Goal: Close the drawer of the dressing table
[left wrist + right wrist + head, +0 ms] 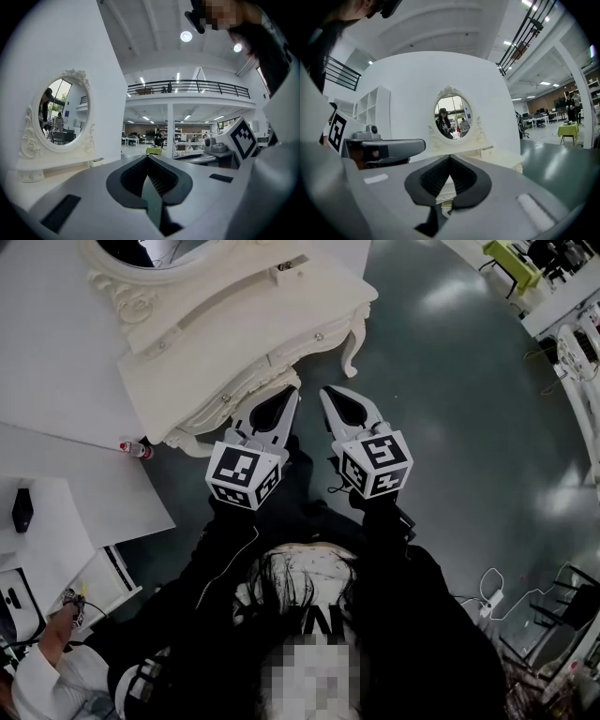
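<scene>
The white dressing table (246, 317) stands at the upper left of the head view, under an oval mirror (131, 270). Its front (281, 357) carries two small knobs, and I cannot tell how far a drawer stands out. My left gripper (293, 390) hovers just in front of that front, shut with nothing between its fingers. My right gripper (326, 390) is beside it, also shut and empty, near the curved table leg (352, 351). The left gripper view shows its closed tips (149, 158) beside the mirror (61, 112). In the right gripper view the closed tips (450, 157) point at the mirror (453, 117) and the table (497, 157).
White partition panels (56, 362) stand left of the table, with a small red-capped bottle (137, 449) at their foot. Dark green floor (450, 409) spreads to the right. Cables and a power strip (492, 601) lie at lower right. Another person's hand (54, 634) shows at lower left.
</scene>
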Tool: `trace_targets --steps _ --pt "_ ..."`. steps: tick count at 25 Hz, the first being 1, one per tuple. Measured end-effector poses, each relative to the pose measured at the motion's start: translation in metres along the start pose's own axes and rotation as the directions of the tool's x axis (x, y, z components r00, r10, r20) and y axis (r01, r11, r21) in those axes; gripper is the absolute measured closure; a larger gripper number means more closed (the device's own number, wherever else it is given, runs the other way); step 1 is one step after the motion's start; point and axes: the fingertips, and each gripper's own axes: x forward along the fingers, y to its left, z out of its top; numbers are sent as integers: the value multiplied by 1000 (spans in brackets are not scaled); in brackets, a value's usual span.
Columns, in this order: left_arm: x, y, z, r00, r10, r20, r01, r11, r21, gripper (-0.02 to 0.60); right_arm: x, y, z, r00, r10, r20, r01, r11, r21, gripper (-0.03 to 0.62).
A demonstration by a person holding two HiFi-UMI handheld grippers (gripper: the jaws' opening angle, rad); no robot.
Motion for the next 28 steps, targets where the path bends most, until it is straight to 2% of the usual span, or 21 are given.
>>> trace_targets --steps 6,16,20,28 --pt "44 31 -8 1000 -15 -10 14 1000 -21 586 42 -31 -1 1000 1 -17 -1 1000 4 585" --pt "126 138 12 999 -29 -25 28 999 -37 586 159 -81 27 999 -15 -32 16 999 41 585" --pt "147 172 21 999 -39 -21 38 998 -43 586 195 -97 37 999 -37 -40 39 998 46 585" --pt "174 247 29 1000 -9 -9 8 998 -61 586 261 -106 51 998 -30 -48 32 998 47 585"
